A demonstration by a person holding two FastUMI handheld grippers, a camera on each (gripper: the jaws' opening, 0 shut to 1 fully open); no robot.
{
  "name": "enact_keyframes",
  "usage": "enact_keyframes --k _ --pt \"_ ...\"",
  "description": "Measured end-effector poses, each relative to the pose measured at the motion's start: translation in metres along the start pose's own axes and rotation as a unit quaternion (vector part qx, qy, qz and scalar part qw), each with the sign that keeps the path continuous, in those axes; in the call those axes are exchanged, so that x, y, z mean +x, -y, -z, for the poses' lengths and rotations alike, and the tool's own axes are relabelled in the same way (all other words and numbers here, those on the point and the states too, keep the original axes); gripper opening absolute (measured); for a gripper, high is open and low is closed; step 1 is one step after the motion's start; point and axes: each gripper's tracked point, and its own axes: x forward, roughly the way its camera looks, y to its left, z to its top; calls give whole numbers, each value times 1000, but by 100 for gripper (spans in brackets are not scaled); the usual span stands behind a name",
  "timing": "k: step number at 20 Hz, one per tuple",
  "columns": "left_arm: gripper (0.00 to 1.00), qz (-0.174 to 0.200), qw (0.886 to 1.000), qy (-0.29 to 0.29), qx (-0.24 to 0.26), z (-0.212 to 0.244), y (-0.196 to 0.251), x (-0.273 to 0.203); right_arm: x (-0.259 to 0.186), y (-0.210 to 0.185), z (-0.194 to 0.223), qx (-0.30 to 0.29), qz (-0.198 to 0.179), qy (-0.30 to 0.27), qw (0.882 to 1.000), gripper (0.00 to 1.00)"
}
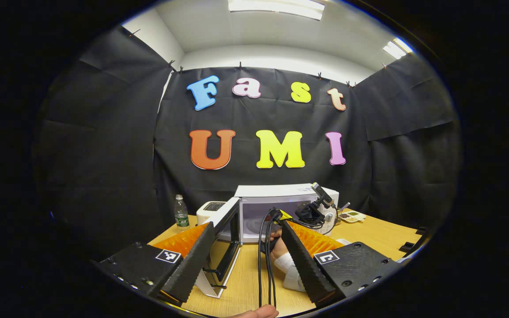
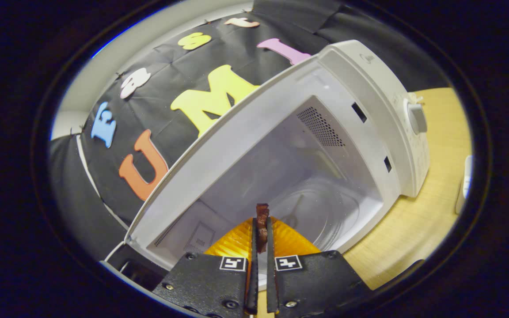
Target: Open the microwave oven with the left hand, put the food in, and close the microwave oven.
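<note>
Microwave (image 2: 369,132) door (image 1: 226,221) open; right gripper (image 2: 261,225) clamped on the food (image 2: 262,221) at the cavity; left gripper (image 1: 248,234) spread wide.

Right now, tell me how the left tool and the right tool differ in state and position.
The left tool is wide open and holds nothing; the right tool is shut on a small dark piece of food. The left tool sits back from the microwave oven, beside its open door; the right tool is at the mouth of the oven's cavity, the food pointing inward. Both face the microwave oven.
</note>
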Motion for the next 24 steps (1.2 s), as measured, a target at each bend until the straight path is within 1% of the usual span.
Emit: enact_keyframes --k 2,3,4,5,6,8,12,14,16,17,18,19,21,24 --pt "94 0 1000 -9 1 7 2 2 15 5 10 29 20 -21 999 11" --pt "93 2 1000 -11 7 7 3 3 18 14 10 21 36 -19 999 4" --pt "93 3 1000 -13 15 8 4 3 22 22 11 -6 60 -12 998 46" --pt "93 3 1000 -16 23 10 6 4 24 20 13 -30 56 -8 998 89" --pt "94 3 999 -15 32 9 7 3 17 15 8 -42 54 1 998 100" --pt "94 3 999 -12 42 6 9 2 9 11 11 -47 47 -2 998 99" --pt "94 15 999 -15 29 6 18 -4 -2 11 7 -53 38 -5 998 100" --pt "96 10 999 -16 27 5 14 -7 -13 14 0 -59 38 -2 998 100" --pt "96 1 999 -18 29 4 9 -10 -27 13 -7 -65 31 -3 997 99" --pt "88 -5 999 -17 29 3 5 -12 -34 13 -10 -70 27 -9 997 99" --pt "87 -7 999 -16 29 1 4 -14 -44 13 -13 -74 21 -14 997 99" --pt "97 -7 999 -12 28 0 2 -18 -53 13 -17 -80 15 -17 997 100" --pt "97 1 999 -13 32 5 3 -24 -76 16 -34 -97 13 -16 995 99" --pt "97 -19 999 -24 37 14 -17 -33 -118 16 -56 -136 -9 -20 990 100"
